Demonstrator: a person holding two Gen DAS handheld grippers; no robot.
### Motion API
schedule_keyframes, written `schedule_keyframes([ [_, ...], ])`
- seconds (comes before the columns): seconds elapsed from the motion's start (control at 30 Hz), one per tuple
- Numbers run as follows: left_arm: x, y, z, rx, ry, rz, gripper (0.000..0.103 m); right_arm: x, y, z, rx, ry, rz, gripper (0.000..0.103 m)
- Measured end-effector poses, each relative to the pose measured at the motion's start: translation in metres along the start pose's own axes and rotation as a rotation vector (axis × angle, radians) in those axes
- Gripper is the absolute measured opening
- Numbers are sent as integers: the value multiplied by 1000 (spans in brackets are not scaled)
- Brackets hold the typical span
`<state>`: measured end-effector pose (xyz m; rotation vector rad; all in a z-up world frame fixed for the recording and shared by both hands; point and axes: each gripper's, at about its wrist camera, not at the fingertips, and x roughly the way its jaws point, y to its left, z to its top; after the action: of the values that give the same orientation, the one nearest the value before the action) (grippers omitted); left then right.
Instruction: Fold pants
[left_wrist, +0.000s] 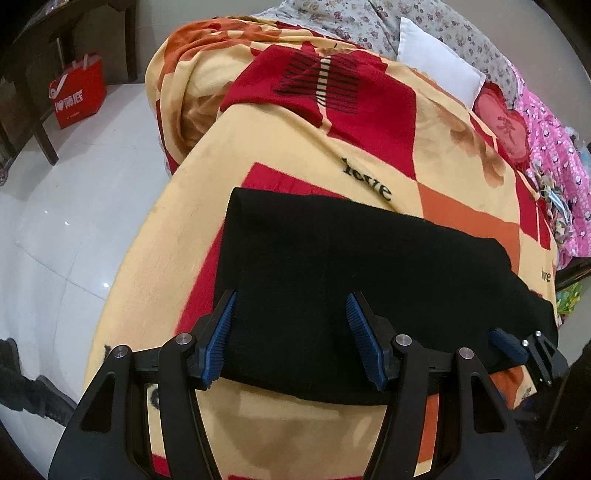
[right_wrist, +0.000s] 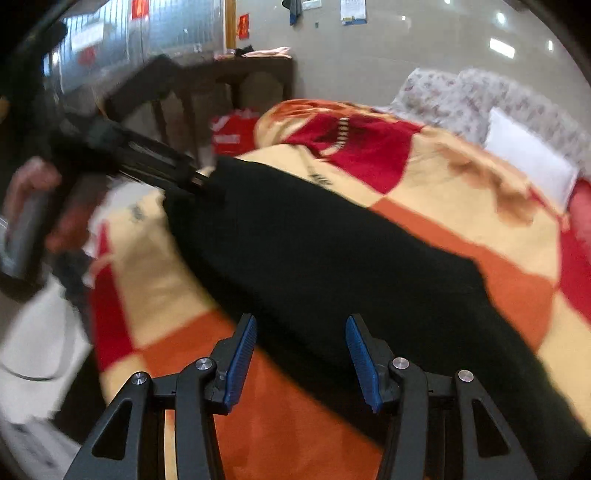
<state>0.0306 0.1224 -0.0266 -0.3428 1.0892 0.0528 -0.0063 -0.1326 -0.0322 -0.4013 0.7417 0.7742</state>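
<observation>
Spread over the bed, a red, orange and cream blanket (left_wrist: 295, 147) carries the black pants (left_wrist: 351, 266), lying flat in a folded slab. Left gripper (left_wrist: 291, 336) hangs over their near edge, jaws wide, holding nothing. Right gripper (right_wrist: 301, 362) is wide too, above the same edge. Farther back: a white pillow (left_wrist: 439, 62) and a red bag (left_wrist: 79, 92) on the floor.

I read "love" in black letters on the blanket (left_wrist: 369, 173), with part of the same word again at its right edge. The red shopping bag (left_wrist: 79, 92) on the floor carries white characters after "I" and a heart; the red heart cushion (left_wrist: 504, 127) bears one Chinese character
</observation>
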Motion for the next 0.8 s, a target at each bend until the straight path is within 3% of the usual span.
schedule_keyframes([
  [0.13,-11,-5,1,10,-32,11,60,3,-7,6,1,-9,0,12],
  [0.23,-26,-14,-1,36,-92,35,60,-13,-10,12,58,-32,58,6],
  [0.37,-30,-28,-3,64,-135,49,60,-12,1,1,131,-6,142,6],
  [0.43,-26,-37,-3,79,-139,64,60,2,9,-6,132,24,113,6],
  [0.5,-24,-46,-4,97,-139,73,60,-3,7,-8,162,-10,118,6],
  [0.6,-32,-57,-6,124,-179,84,60,-29,-14,-12,245,-27,161,18],
  [0.67,-38,-60,-5,121,-205,82,60,-48,-37,-20,331,-71,120,23],
  [0.8,-36,-70,0,108,-184,-6,60,-53,-81,-23,460,-93,21,23],
])
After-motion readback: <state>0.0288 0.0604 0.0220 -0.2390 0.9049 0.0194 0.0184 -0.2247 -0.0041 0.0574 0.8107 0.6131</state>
